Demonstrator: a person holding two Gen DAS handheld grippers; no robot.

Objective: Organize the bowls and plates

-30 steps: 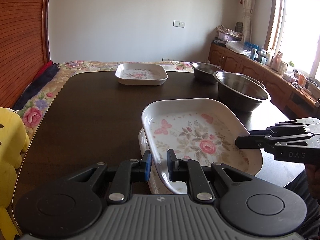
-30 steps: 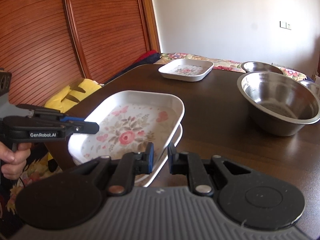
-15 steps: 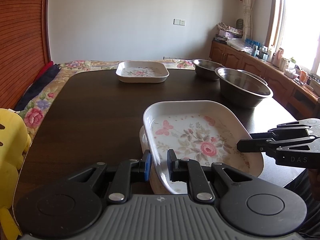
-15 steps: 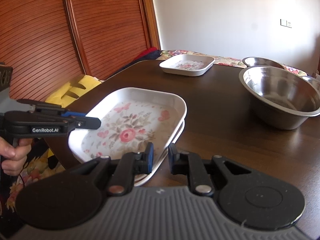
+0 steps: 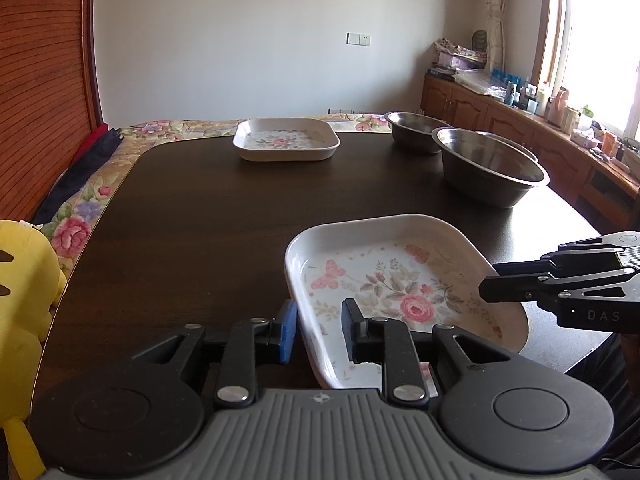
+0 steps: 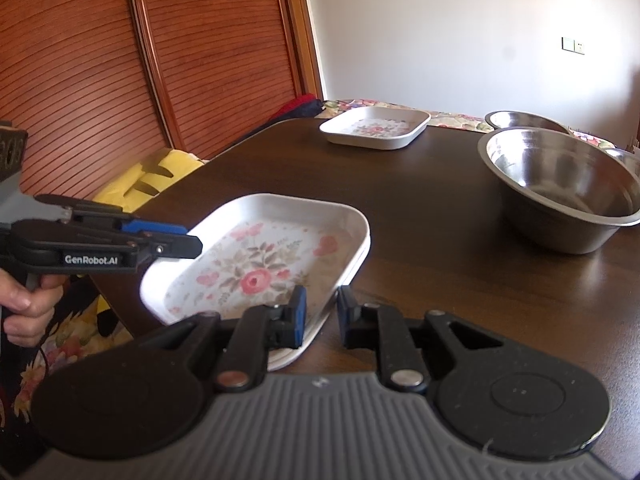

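Note:
A white floral plate (image 5: 400,288) (image 6: 260,264) sits nested on a second plate (image 6: 290,360) at the near edge of the dark table (image 5: 200,220). My left gripper (image 5: 320,332) straddles its left rim with the jaws slightly parted; in the right wrist view it (image 6: 192,244) reaches in from the left. My right gripper (image 6: 322,312) is shut on the opposite rim, and its tip (image 5: 486,290) shows in the left wrist view. A third floral plate (image 5: 286,142) (image 6: 374,128) lies at the far edge. A big steel bowl (image 5: 490,164) (image 6: 560,176) and a smaller one (image 5: 416,124) stand on the right.
A yellow plush toy (image 5: 20,280) and a floral-covered bench (image 5: 80,216) lie past the table's left edge. A cluttered wooden sideboard (image 5: 520,120) runs under the window on the right. A hand (image 6: 24,308) holds the left gripper's handle. Bare tabletop spans the middle.
The held plate has come down onto the plate beneath it. My left gripper's jaws have parted a little. The right gripper's jaws keep the same gap.

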